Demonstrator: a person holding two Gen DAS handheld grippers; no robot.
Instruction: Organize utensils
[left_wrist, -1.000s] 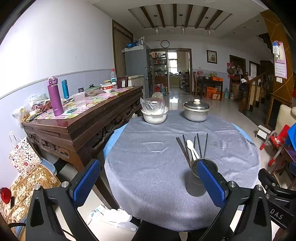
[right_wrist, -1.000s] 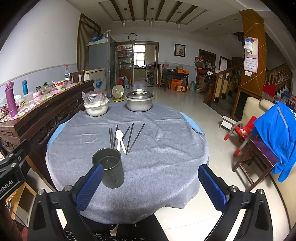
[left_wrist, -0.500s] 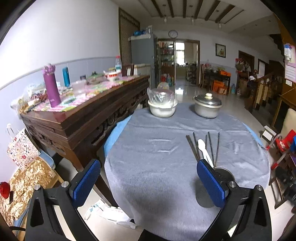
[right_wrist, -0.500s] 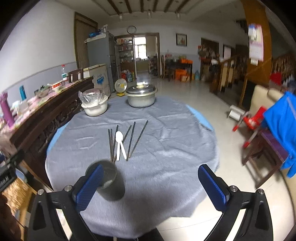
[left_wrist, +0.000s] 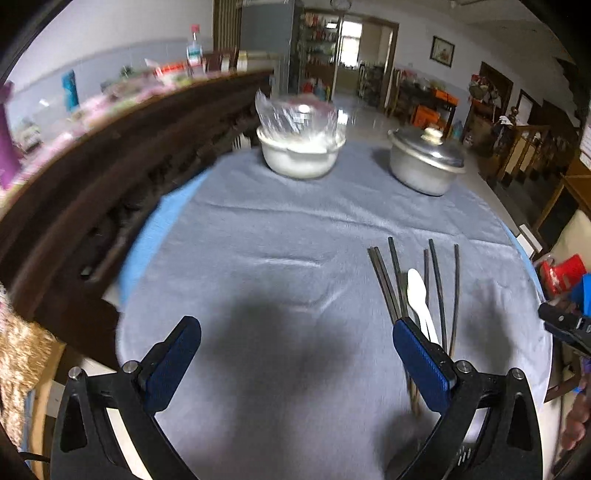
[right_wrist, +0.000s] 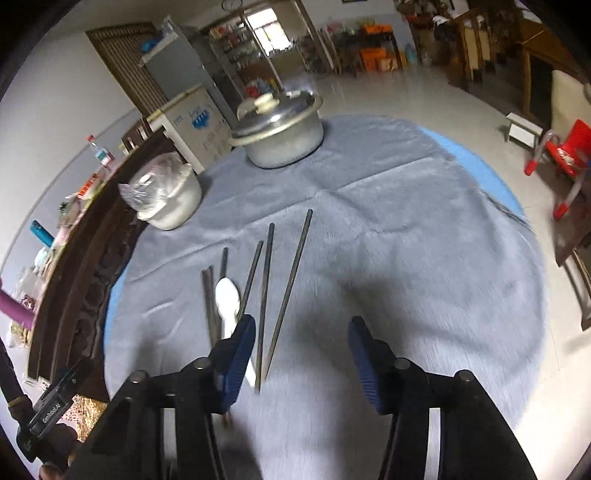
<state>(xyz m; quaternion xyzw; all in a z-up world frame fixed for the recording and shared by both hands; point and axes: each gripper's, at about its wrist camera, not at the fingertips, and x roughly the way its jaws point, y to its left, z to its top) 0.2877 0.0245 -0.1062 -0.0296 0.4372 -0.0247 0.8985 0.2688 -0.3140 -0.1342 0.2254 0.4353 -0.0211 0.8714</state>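
Several dark chopsticks (left_wrist: 439, 280) and a white spoon (left_wrist: 419, 299) lie side by side on the grey tablecloth (left_wrist: 280, 236). In the right wrist view the chopsticks (right_wrist: 291, 273) and the spoon (right_wrist: 228, 299) lie just ahead of my left finger. My left gripper (left_wrist: 295, 365) is open and empty above the cloth, left of the utensils. My right gripper (right_wrist: 301, 354) is open and empty, low over the cloth, right of the utensils. The metal utensil cup is hidden in both views.
A white bowl covered with plastic (left_wrist: 299, 151) and a lidded metal pot (left_wrist: 424, 162) stand at the table's far side. A dark wooden sideboard (left_wrist: 110, 158) runs along the left. A red chair (right_wrist: 565, 155) stands on the floor to the right.
Both grippers have moved forward and down over the table. The metal cup has dropped out of both views. The right gripper's jaws have narrowed but stay open.
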